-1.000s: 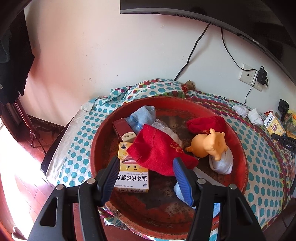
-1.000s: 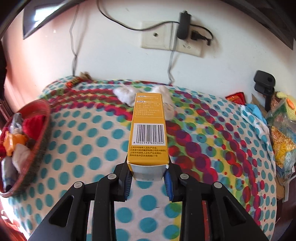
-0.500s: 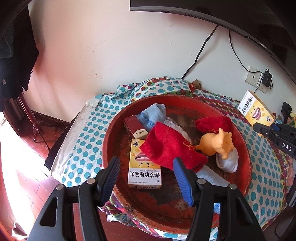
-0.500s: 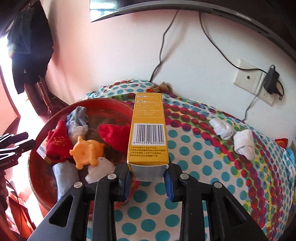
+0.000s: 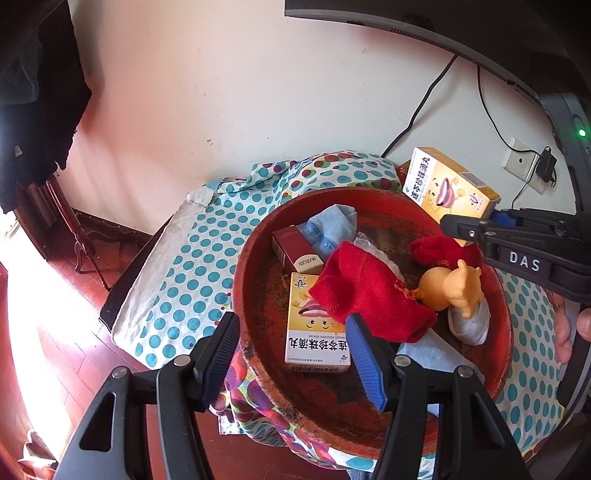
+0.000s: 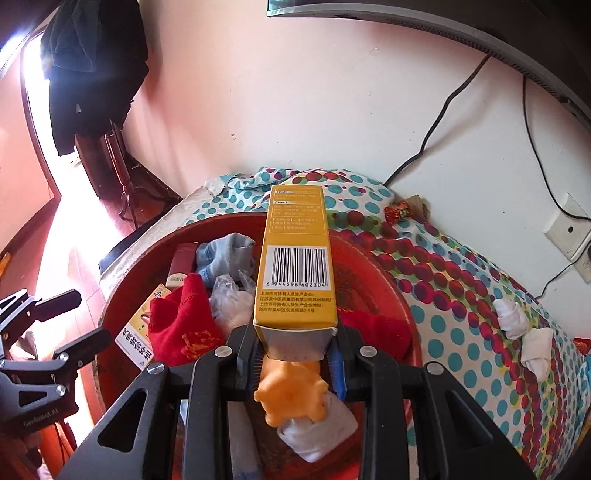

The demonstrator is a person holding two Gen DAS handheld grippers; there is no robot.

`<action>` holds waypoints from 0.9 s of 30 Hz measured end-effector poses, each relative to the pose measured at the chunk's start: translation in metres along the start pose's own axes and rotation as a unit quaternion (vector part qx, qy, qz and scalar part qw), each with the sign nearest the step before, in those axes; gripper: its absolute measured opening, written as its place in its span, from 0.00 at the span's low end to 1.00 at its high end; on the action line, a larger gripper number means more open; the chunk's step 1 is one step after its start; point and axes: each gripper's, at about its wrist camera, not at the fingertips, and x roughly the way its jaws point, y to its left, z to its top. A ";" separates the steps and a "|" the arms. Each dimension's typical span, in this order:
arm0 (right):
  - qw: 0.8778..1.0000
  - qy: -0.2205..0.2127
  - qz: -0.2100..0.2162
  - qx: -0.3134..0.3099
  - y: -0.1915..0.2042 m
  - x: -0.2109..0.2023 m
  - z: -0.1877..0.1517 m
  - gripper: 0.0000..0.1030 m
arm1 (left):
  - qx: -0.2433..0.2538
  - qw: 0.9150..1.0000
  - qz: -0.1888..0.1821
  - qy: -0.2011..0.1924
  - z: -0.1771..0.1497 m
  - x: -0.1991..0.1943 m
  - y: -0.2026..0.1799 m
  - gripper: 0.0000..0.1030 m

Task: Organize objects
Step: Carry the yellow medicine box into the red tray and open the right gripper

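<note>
A round red basket (image 5: 258,236) (image 6: 369,258) sits on a polka-dot cloth. In it lie a yellow medicine box (image 5: 314,332), a dark red box (image 5: 295,251), a red sock (image 5: 365,295) (image 6: 181,325), a light blue sock (image 5: 332,225) (image 6: 225,254), an orange toy pig (image 5: 450,288) (image 6: 291,391) and a white sock (image 5: 469,321). My right gripper (image 6: 297,350) (image 5: 495,221) is shut on a second yellow box (image 6: 295,258) (image 5: 443,184), held above the basket's far side. My left gripper (image 5: 291,350) hangs open over the basket's near rim, with nothing held.
Two rolled white socks (image 6: 521,332) lie on the cloth (image 6: 461,288) right of the basket. A red candy wrapper (image 6: 397,212) rests near the wall. A wall socket (image 6: 569,230) with cables, a monitor's edge (image 5: 406,22) above, and dark clothes (image 6: 92,55) hanging at the left.
My right gripper has swept left across the cloth with the yellow box, from the white socks to above the basket. The left gripper has barely shifted and stays open.
</note>
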 end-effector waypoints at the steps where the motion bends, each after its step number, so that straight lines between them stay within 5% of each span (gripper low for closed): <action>1: 1.000 0.005 -0.003 -0.003 0.004 0.004 0.003 0.27 | -0.001 1.000 0.000 0.000 0.000 0.000 0.001 0.59; 22: 0.997 0.062 -0.039 -0.026 0.018 0.052 0.009 0.28 | -0.012 1.000 -0.001 0.010 0.001 0.002 0.010 0.59; 27: 0.998 0.048 -0.035 -0.020 0.019 0.045 0.009 0.40 | -0.005 1.000 0.001 0.016 0.000 0.006 0.006 0.59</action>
